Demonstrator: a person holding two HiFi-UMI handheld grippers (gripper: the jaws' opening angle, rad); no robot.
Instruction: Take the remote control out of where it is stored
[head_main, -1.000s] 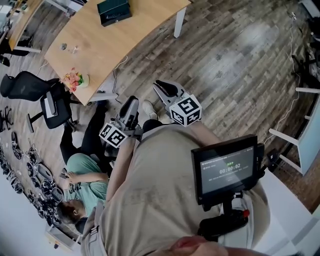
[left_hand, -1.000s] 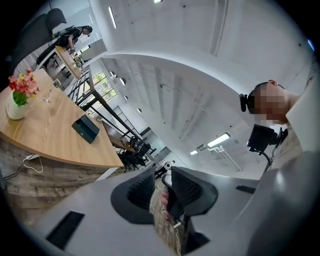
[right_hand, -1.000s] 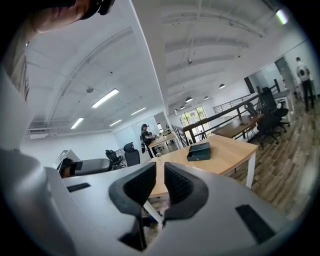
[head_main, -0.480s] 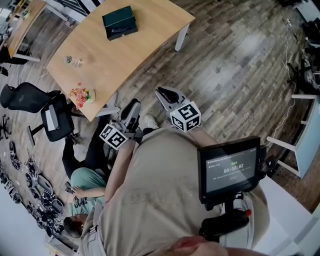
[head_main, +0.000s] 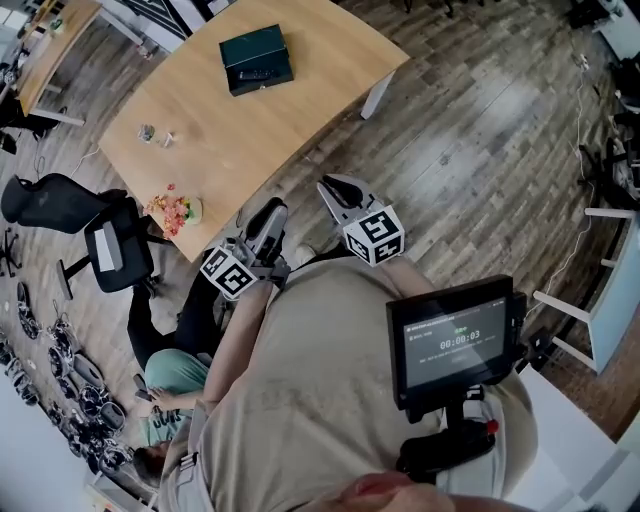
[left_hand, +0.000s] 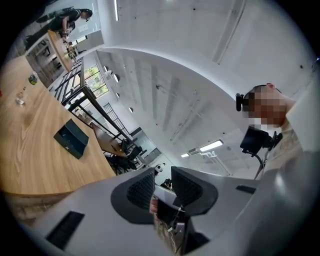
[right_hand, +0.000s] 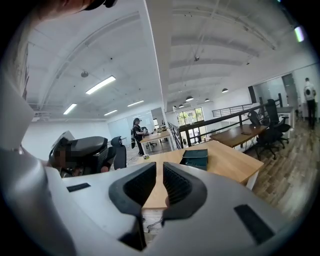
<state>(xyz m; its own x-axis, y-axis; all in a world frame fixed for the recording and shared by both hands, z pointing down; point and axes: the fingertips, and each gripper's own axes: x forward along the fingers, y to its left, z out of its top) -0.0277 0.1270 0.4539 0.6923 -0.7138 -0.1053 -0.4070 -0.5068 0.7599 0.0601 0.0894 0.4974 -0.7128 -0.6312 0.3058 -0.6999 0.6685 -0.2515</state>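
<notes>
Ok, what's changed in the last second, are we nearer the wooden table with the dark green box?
The light wooden table and the dark green rectangular box on it have slid down the head view, towards the person: the approach goes on. The left gripper and the right gripper stay held out in front, empty; nothing taken or released.
</notes>
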